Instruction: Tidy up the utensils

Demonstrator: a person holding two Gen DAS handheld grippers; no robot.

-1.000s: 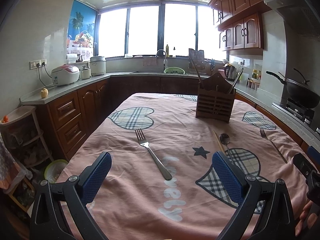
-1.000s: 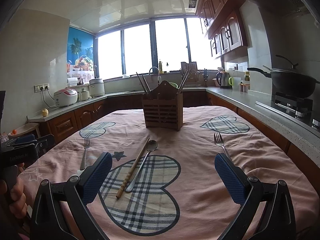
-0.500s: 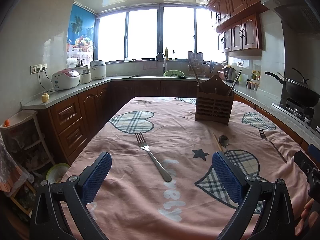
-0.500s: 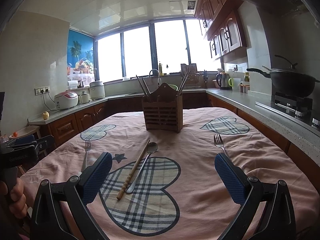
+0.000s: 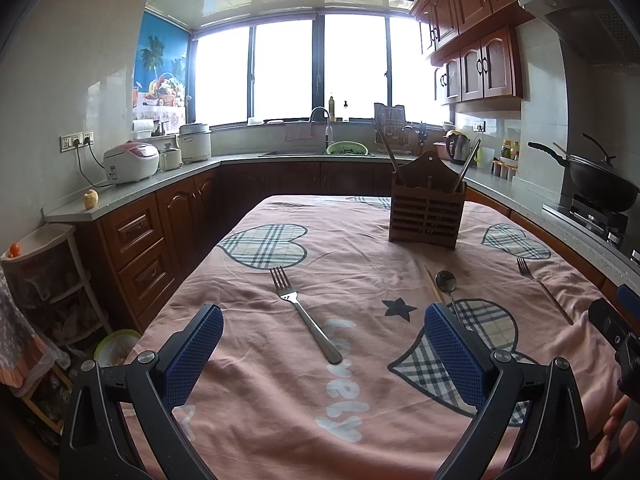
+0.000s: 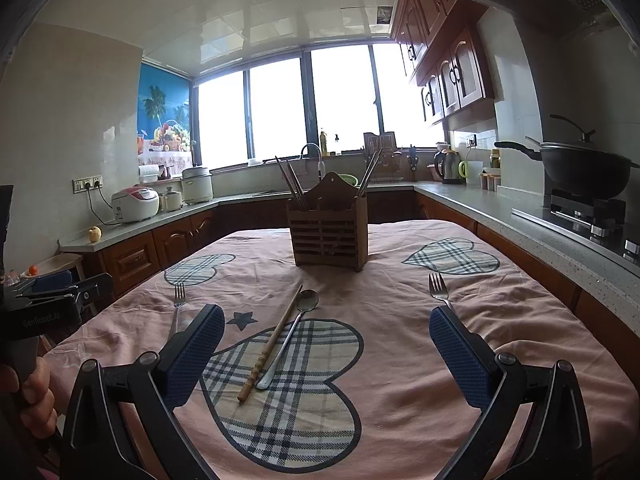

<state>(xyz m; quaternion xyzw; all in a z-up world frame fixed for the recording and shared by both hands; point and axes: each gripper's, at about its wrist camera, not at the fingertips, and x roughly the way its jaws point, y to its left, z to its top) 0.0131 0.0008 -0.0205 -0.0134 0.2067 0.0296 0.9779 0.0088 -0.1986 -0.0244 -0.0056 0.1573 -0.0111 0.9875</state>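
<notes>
The table [image 6: 520, 320], under a pink cloth with plaid hearts, carried everything. Toward its far edge, near the middle, stood the wooden utensil holder [image 6: 327, 236], upright, with a few chopsticks already leaning out of its compartments. Both grippers hung above the near edge, empty: the left gripper [image 5: 324, 354] had its blue pads spread wide, and the right gripper [image 6: 326, 354] stood just as wide, holding nothing.

Four loose pieces lay flat on the cloth. The left fork [image 5: 304, 312] lay left of centre, tines pointing toward the far edge. The spoon [image 6: 289, 342] and the single chopstick [image 6: 272, 346] lay side by side on the central heart, just beside each other and perhaps touching near the bowl. The right fork [image 6: 439, 290] lay toward the right edge.

The metal pieces looked stiff, light and slippery, and they lay thin against soft cloth, so I judged a pinch across the handle's middle safest; the cloth might bunch under the pads. The chopstick looked light and rigid, and likely to roll.

The left wrist view showed the left fork whole, while the right wrist view hid its handle behind a pad. The right wrist view showed the spoon and chopstick full length; the left view cut them off behind its right pad.
</notes>
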